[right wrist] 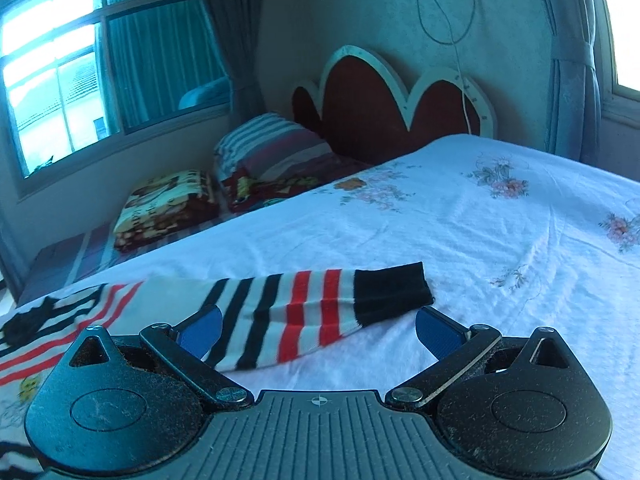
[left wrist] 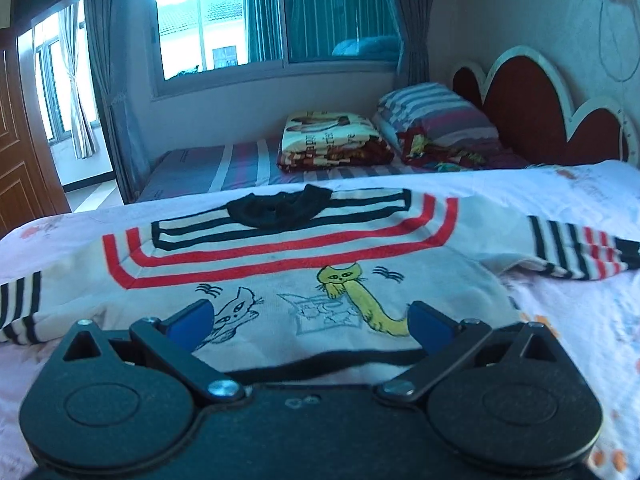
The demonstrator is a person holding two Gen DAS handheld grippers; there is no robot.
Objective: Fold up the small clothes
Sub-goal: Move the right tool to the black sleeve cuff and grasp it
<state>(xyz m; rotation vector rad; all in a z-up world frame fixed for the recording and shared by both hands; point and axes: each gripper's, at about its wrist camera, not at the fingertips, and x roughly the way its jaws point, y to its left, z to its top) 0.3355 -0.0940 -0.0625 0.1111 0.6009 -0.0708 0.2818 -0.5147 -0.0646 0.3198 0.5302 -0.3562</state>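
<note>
One sweater (left wrist: 280,280); two grippers; one pillow (left wrist: 432,112); perhaps two folded blankets.

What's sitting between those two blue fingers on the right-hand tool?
The sweater's striped sleeve lies between the open right gripper's fingers, seen in the right wrist view.

Daylight floods through the window (left wrist: 224,20) at upper left, blown out white; the room is dim and blue-tinted, edges bend, and far corners seem slightly soft.

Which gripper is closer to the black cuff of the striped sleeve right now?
Right. The right gripper hovers open just in front of the sleeve's black cuff. The left gripper is open over the sweater hem by the cat drawings, with that cuff off to its right.
</note>
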